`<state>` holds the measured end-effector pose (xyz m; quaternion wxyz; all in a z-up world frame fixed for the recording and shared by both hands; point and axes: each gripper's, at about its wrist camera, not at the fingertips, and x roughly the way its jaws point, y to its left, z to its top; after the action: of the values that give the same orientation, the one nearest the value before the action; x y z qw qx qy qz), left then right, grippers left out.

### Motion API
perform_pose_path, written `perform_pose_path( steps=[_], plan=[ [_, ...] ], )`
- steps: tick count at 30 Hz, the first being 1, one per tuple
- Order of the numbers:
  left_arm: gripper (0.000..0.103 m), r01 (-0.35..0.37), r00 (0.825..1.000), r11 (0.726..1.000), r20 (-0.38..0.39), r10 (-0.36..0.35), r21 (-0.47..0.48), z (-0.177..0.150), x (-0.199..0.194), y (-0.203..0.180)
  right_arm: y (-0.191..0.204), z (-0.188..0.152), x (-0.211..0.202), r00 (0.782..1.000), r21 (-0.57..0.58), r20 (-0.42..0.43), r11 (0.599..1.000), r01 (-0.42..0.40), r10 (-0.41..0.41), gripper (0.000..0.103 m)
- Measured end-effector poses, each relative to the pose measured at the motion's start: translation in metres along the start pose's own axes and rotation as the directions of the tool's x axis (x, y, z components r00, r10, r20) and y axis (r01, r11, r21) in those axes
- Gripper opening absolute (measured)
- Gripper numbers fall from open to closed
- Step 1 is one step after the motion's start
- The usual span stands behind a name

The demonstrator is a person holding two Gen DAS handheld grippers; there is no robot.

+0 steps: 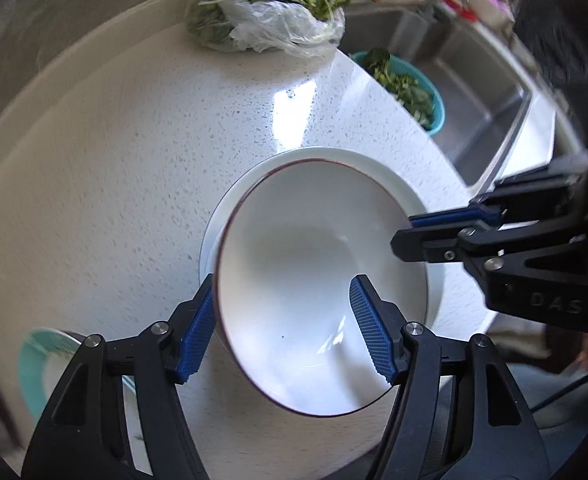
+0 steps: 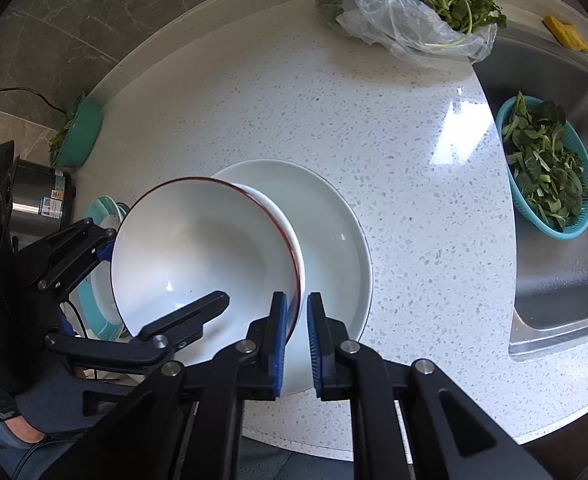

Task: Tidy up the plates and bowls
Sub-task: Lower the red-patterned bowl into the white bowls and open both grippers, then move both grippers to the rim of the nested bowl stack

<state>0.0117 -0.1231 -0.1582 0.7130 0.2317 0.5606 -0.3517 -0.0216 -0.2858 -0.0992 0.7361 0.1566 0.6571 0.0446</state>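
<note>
A white bowl with a dark red rim [image 1: 313,280] [image 2: 198,252] is held tilted just above a white plate [image 1: 405,188] [image 2: 333,240] on the speckled counter. My left gripper [image 1: 282,320] has its fingers wide apart, one outside the bowl's left wall and one inside the bowl; its blue pads do not press the wall. My right gripper [image 2: 297,340] is shut on the bowl's right rim, one pad on each side of the wall. It shows from the side in the left wrist view [image 1: 409,232]. The left gripper shows at the left of the right wrist view [image 2: 166,276].
A teal-rimmed plate [image 1: 34,360] [image 2: 98,288] lies at the counter's left edge. A plastic bag of greens [image 1: 270,12] [image 2: 421,12] sits at the back. A steel sink [image 2: 573,240] at the right holds a teal basket of leaves [image 1: 409,88] [image 2: 545,172]. A steel pot [image 2: 38,200] stands far left.
</note>
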Motion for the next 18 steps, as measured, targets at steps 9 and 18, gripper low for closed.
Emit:
perform_pose_path(
  steps=[9, 18],
  plan=[
    [0.077, -0.182, 0.983, 0.972, -0.001, 0.184, 0.15, -0.005, 0.005, -0.026, -0.002, -0.005, 0.0, 0.999, -0.041, 0.038, 0.999, -0.034, 0.036, 0.011],
    [0.081, -0.188, 0.982, 0.979, 0.025, 0.187, 0.078, 0.003, -0.005, -0.014, -0.012, -0.002, -0.006, 0.998, -0.036, 0.054, 0.999, -0.028, 0.03, 0.01]
  ],
)
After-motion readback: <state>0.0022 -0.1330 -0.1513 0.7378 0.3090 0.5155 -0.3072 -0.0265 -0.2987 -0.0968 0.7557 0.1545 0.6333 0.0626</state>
